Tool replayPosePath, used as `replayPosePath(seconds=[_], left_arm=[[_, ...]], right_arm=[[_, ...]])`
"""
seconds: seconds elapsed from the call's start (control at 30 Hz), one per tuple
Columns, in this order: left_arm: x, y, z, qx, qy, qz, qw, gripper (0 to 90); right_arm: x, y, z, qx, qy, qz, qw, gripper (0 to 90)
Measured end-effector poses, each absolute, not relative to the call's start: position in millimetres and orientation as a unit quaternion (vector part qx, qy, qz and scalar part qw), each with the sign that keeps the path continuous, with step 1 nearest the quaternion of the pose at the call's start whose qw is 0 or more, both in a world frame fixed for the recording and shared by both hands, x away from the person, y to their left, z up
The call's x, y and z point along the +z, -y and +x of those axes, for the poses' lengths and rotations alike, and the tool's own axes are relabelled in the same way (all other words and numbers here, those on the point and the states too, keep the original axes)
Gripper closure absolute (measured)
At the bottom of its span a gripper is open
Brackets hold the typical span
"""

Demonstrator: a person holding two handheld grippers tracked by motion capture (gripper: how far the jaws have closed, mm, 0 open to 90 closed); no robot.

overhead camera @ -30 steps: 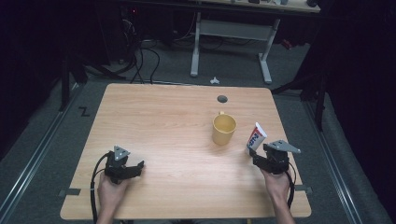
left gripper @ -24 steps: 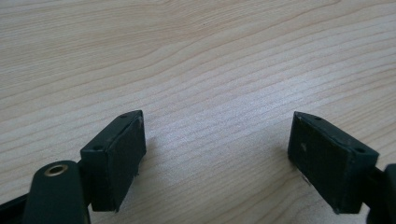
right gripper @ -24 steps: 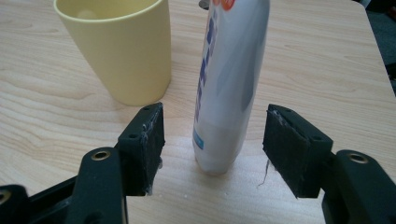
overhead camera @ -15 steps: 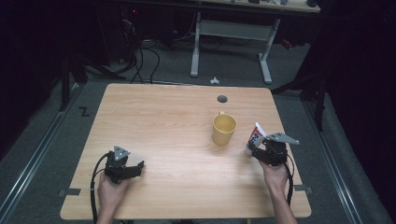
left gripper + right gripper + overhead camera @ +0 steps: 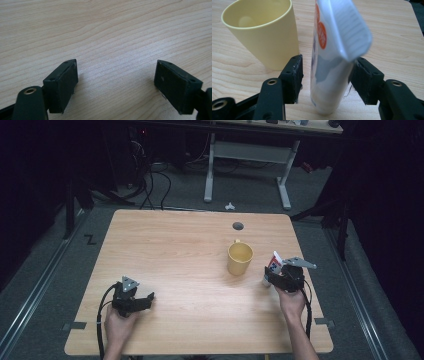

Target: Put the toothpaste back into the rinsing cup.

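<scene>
Here the right gripper (image 5: 325, 75) stands with its jaws spread to either side of a white tube (image 5: 334, 50) that stands upright on its cap end, crimped end up; in the right gripper view the right jaw looks to touch the tube's side, while a thin gap shows between the left jaw and the tube, so the jaws bracket it without yet pinching. The tube bears orange round marks and some print too blurred to read. Just beyond the left jaw stands a yellow cup (image 5: 262, 32), upright and open at the top, near the tube but apart from it. In the high view the tube (image 5: 273, 265) and right gripper (image 5: 280, 277) sit toward the right edge of the wooden table (image 5: 175, 250), the cup (image 5: 240, 258) just to their left. The left gripper (image 5: 116, 85) rests low over bare wood near the table's front left, its jaws wide apart with nothing between them, held by the left hand (image 5: 119, 325).
</scene>
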State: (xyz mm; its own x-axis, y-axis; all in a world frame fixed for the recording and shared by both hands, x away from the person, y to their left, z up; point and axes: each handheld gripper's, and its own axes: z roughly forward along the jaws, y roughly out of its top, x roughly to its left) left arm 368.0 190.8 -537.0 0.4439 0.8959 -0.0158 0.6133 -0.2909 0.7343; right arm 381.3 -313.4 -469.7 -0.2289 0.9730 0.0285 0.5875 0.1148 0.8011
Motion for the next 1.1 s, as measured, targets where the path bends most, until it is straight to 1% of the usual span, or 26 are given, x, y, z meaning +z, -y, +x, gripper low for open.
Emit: replayPosePath(seconds=[0.13,0.27,0.3,0.37,0.43,0.73,1.1], left_arm=[[-537,-191,368,0.205,-0.486,0.777,0.344,19.7],[-537,-191,368,0.205,-0.486,0.777,0.344,19.6],[-537,-191,368,0.205,-0.486,0.777,0.344,19.6],[-537,-191,368,0.205,-0.486,0.777,0.344,19.7],[-537,-191,368,0.205,-0.486,0.777,0.344,19.7],[-537,-191,368,0.205,-0.486,0.777,0.344,19.6],[-537,-191,368,0.205,-0.486,0.777,0.344,19.6]], right_arm=[[-473,313,385,0.356,-0.698,0.56,0.269,49.2],[-474,312,386,0.352,-0.699,0.558,0.276,55.2],[-474,312,386,0.352,-0.699,0.558,0.276,55.2],[-474,311,386,0.352,-0.702,0.553,0.279,59.5],[-473,310,386,0.35,-0.705,0.549,0.282,60.8],[-469,312,389,0.345,-0.716,0.545,0.268,63.7],[-462,312,389,0.352,-0.724,0.533,0.259,64.7]])
